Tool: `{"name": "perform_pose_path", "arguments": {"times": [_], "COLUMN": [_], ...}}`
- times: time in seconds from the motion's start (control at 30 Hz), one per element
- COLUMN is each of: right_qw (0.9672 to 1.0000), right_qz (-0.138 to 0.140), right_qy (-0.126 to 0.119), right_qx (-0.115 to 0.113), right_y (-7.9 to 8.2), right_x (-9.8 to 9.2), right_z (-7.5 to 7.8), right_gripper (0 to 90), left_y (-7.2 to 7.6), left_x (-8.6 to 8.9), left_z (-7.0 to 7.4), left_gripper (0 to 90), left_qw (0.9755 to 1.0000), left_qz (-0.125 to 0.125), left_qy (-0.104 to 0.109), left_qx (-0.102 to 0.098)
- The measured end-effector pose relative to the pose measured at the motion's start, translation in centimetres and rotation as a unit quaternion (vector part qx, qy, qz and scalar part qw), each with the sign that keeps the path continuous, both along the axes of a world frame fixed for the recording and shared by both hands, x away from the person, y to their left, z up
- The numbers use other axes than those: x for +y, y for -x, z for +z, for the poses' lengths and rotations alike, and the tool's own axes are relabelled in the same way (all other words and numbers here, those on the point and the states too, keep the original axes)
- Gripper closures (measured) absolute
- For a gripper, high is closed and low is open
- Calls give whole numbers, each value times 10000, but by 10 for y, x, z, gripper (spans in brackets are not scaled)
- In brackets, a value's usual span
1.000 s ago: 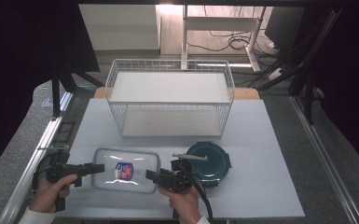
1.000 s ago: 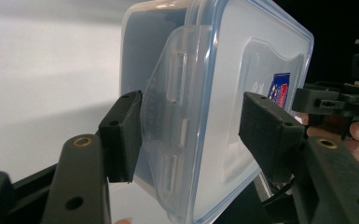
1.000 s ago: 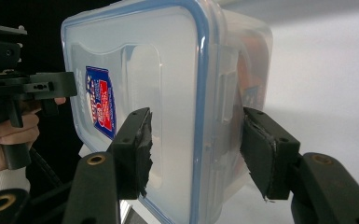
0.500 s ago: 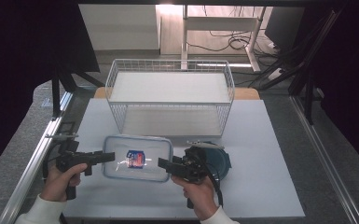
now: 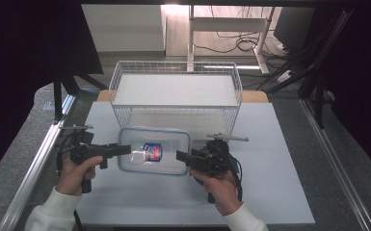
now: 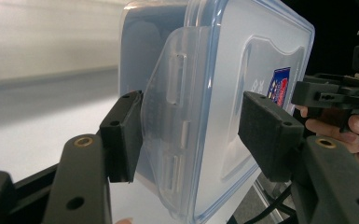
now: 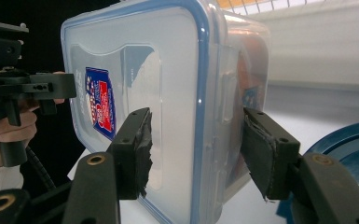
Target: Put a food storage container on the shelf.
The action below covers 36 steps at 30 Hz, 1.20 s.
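Left gripper (image 5: 120,149): clamping container's left short edge, at the latch flap.
Clear plastic container (image 5: 154,150): hanging above white table (image 5: 279,192), just before wire basket (image 5: 176,91).
Right gripper (image 5: 182,157): clamping container's right short edge.
Blue lid (image 7: 349,149): lying beneath right gripper.

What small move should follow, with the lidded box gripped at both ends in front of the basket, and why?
Probably carry the clear lidded box forward and a bit higher toward the wire basket. The left gripper and right gripper clamp its two short ends, and the basket's front rim stands just beyond it, so it likely needs more height to clear.
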State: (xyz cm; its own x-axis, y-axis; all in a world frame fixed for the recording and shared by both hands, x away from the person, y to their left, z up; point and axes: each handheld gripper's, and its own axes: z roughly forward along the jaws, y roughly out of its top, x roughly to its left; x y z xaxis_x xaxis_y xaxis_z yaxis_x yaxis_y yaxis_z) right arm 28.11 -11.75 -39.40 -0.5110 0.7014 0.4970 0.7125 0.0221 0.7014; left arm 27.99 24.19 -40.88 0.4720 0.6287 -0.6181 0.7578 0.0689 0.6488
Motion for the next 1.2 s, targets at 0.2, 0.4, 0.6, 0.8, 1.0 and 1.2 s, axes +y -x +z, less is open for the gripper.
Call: {"name": "perform_pose_path", "arguments": {"times": [0.2,0.4,0.6,0.8,1.0,1.2], "right_qw": [10000,9998,9997,9995,9994,9993], "right_qz": [-25,-1,1,10,29,31], "right_qy": [7,92,117,125,132,150], "right_qx": [-64,-150,-203,-302,-326,-346], "right_y": [-7,-15,-24,-32,-40,-49], "right_x": [-8,-12,-18,-24,-30,-37], "right_z": [9,21,34,47,54,61], "right_gripper": [451,450,450,450,450,450], "left_y": [-9,-18,-26,-35,-41,-50], "left_x": [-7,-12,-17,-24,-29,-35], "left_z": [9,16,26,38,43,48], "left_gripper": [415,416,418,420,422,423], "left_qw": [10000,9999,9997,9995,9994,9993], "left_qz": [-13,-32,-40,-66,-59,-74], "left_qy": [-9,72,106,117,128,138], "left_qx": [-75,-139,-215,-292,-325,-329]}}
